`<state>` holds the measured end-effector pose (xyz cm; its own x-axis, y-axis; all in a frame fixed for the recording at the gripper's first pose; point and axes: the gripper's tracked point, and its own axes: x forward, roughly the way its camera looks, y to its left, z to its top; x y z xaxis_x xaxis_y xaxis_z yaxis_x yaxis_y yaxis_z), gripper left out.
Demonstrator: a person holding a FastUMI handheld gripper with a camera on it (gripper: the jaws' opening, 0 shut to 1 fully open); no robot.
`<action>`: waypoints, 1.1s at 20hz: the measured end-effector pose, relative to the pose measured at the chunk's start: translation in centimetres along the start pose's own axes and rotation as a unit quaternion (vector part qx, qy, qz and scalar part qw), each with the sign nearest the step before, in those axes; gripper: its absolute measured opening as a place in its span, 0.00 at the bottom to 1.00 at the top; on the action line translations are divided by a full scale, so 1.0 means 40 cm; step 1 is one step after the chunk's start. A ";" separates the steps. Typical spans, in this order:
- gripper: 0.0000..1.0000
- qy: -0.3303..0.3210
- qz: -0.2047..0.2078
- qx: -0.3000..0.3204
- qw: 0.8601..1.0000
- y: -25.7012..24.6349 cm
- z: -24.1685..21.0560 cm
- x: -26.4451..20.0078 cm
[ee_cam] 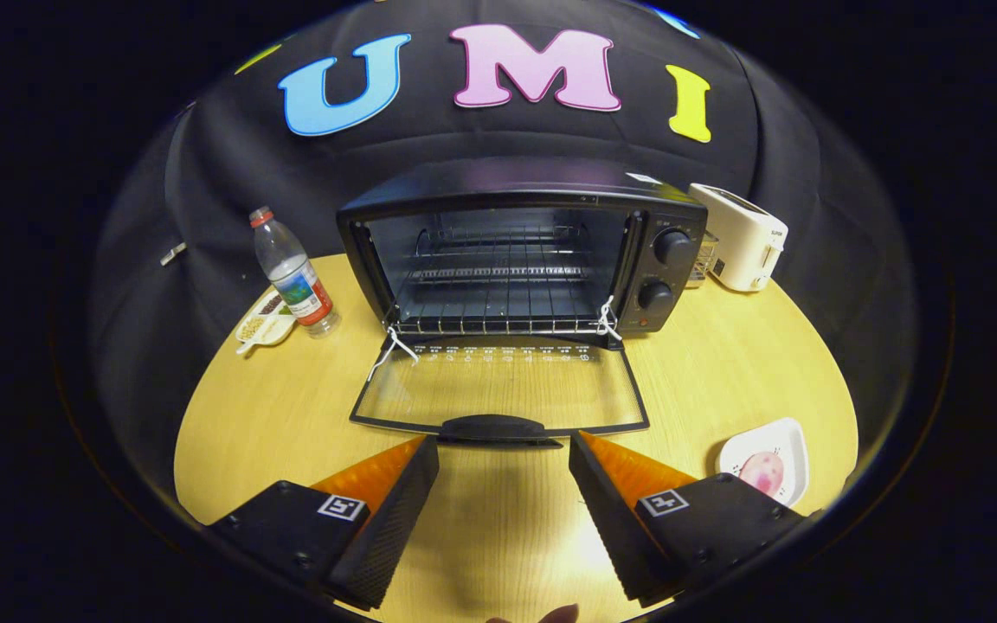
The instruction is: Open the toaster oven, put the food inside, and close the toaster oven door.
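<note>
Gripper view: the oven stands at the back of the round worktop, and its glass door is already folded down flat toward the camera, handle at the near edge. The racks inside look bare, so the opening step seems done, while loading the food and shutting the door are left. The food, a pinkish round piece, sits on a white plate on the worktop, off to the right of the door and just beyond the right finger.

The hand-held gripper hangs low over the worktop just short of the door handle, its fingers spread wide with bare wood between them. It is released: it holds nothing and touches nothing that I can see. The next move would likely be a swing right toward the plate.

A bottle and a small dish stand left of the oven; a white toaster stands right of it.
</note>
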<state>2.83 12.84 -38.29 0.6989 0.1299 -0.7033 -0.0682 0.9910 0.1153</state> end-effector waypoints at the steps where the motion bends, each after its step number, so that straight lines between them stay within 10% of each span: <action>1: 0.99 0.003 0.004 -0.002 1.000 -0.012 0.000 -0.016; 11: 0.99 0.035 0.026 -0.044 0.998 -0.299 0.016 -0.176; 22: 1.00 0.220 0.025 -0.021 0.975 -0.710 -0.113 -0.179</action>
<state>-3.45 -16.07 -39.71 0.3211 0.1705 -0.9316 -0.1299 0.9823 0.1350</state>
